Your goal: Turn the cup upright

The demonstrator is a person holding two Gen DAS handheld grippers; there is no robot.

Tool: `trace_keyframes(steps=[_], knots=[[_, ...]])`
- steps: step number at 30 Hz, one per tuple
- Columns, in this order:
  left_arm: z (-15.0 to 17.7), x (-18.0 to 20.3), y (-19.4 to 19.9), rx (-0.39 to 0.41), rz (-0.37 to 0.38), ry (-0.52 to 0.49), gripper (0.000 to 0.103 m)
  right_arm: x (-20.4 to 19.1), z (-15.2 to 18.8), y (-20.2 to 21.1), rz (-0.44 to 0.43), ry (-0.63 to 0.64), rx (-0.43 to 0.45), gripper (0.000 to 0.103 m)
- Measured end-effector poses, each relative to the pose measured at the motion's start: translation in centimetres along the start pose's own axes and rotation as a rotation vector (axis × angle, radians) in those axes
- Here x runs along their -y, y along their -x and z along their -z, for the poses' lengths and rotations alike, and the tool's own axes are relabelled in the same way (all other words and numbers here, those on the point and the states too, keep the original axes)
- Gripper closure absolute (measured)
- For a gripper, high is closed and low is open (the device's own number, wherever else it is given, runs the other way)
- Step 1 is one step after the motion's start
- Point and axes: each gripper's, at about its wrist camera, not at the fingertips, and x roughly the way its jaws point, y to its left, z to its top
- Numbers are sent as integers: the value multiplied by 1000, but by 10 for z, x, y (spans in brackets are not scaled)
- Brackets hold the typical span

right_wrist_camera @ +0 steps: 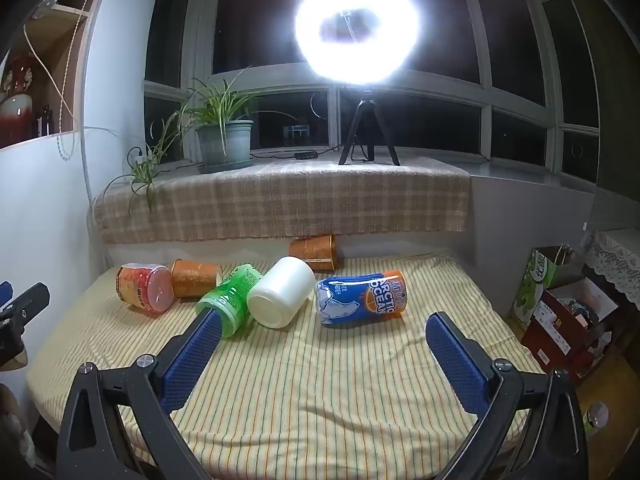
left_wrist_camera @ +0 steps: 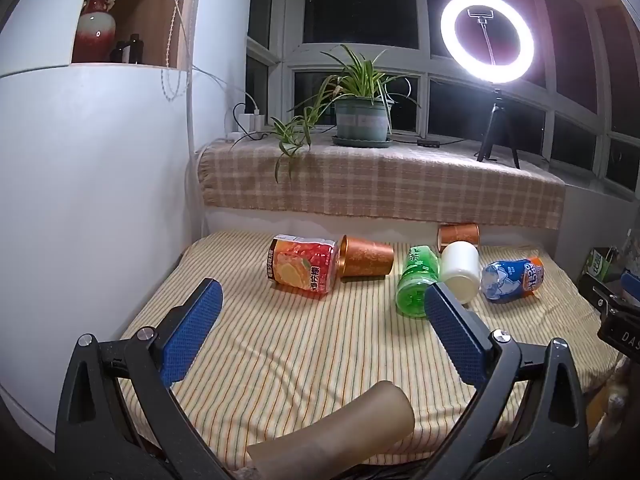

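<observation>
Several cups lie on their sides on the striped table (left_wrist_camera: 304, 356): a red-orange printed cup (left_wrist_camera: 301, 263), a copper cup (left_wrist_camera: 365, 256), a green cup (left_wrist_camera: 416, 282), a white cup (left_wrist_camera: 461, 270), a blue-orange cup (left_wrist_camera: 513, 275) and a second copper cup (left_wrist_camera: 458, 235) at the back. A tan cup (left_wrist_camera: 340, 424) lies close under my left gripper (left_wrist_camera: 323, 298), which is open and empty. My right gripper (right_wrist_camera: 323, 325) is open and empty, short of the white cup (right_wrist_camera: 281, 291), the green cup (right_wrist_camera: 230, 300) and the blue-orange cup (right_wrist_camera: 362, 294).
A checked cloth ledge (left_wrist_camera: 380, 188) behind the table holds a potted plant (left_wrist_camera: 362, 120) and a ring light on a tripod (left_wrist_camera: 487, 38). A white wall (left_wrist_camera: 92, 200) runs along the left. Boxes and bags (right_wrist_camera: 560, 312) stand right of the table.
</observation>
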Motion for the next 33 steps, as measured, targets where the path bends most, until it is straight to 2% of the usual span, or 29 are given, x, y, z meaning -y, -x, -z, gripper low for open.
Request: trace_keyframes(steps=[15, 20, 33], knots=[[-4, 7, 2, -1, 3, 4, 1, 7, -3, 3, 11, -9, -5, 0], [-14, 6, -3, -14, 11, 24, 1, 7, -14, 2, 22, -15, -5, 0], [-15, 4, -9, -37, 17, 29, 1, 5, -30, 2, 42, 2, 4, 0]])
